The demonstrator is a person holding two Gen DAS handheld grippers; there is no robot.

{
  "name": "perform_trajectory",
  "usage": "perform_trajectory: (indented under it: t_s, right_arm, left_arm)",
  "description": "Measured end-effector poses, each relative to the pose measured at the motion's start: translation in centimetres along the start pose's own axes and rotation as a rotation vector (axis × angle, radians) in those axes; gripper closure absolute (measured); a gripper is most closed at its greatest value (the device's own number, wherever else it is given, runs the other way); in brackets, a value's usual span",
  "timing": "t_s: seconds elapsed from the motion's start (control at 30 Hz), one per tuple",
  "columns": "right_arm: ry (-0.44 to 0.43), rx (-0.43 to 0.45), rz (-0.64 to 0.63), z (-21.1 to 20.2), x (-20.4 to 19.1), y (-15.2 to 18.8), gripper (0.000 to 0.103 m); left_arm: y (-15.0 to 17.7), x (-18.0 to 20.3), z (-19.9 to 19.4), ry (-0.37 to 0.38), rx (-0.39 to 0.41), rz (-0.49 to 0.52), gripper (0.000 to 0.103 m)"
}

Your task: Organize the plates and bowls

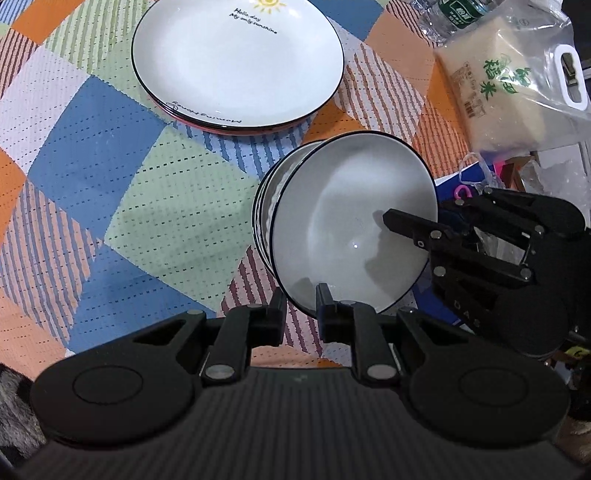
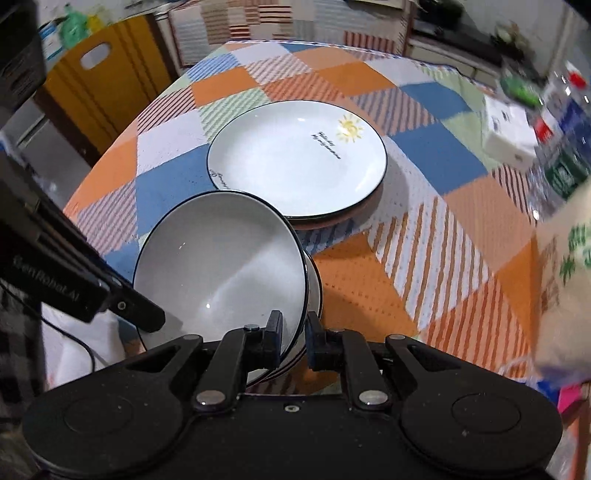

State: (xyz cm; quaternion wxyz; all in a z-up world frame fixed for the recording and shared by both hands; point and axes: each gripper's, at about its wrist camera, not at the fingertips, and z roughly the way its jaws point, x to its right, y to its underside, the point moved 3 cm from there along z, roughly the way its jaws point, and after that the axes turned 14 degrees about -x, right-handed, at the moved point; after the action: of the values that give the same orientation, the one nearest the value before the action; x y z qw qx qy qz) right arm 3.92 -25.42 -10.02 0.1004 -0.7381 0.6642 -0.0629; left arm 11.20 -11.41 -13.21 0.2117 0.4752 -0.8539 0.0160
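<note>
A white bowl with a thin black rim is tilted on its side over a second, ribbed white bowl on the patchwork cloth. My left gripper is shut on the near rim of the tilted bowl. One of the right gripper's fingers reaches inside from the right. In the right wrist view my right gripper is shut on the rim of the same bowl, with the lower bowl peeking out beside it. A stack of plates lies beyond, the sun-printed white plate on top.
A bag of rice and a water bottle crowd the table's right side. A white box and several bottles stand at the far right. A yellow chair stands past the table's left edge.
</note>
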Motion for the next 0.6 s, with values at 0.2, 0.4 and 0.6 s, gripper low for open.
perform_trajectory:
  t_s: [0.2, 0.4, 0.6]
  right_arm:
    - [0.047, 0.003, -0.025, 0.9, 0.3, -0.2, 0.085]
    - [-0.046, 0.019, 0.007, 0.4, 1.3, 0.2, 0.085]
    - [-0.077, 0.074, -0.096, -2.4, 2.0, 1.5, 0.059]
  left_arm:
    - [-0.4, -0.6, 0.2, 0.061, -0.027, -0.054, 0.087]
    - [0.3, -0.9, -1.1, 0.027, 0.019, -0.006, 0.083]
    - [1.4, -1.6, -2.9, -0.039, 0.101, 0.065, 0.058]
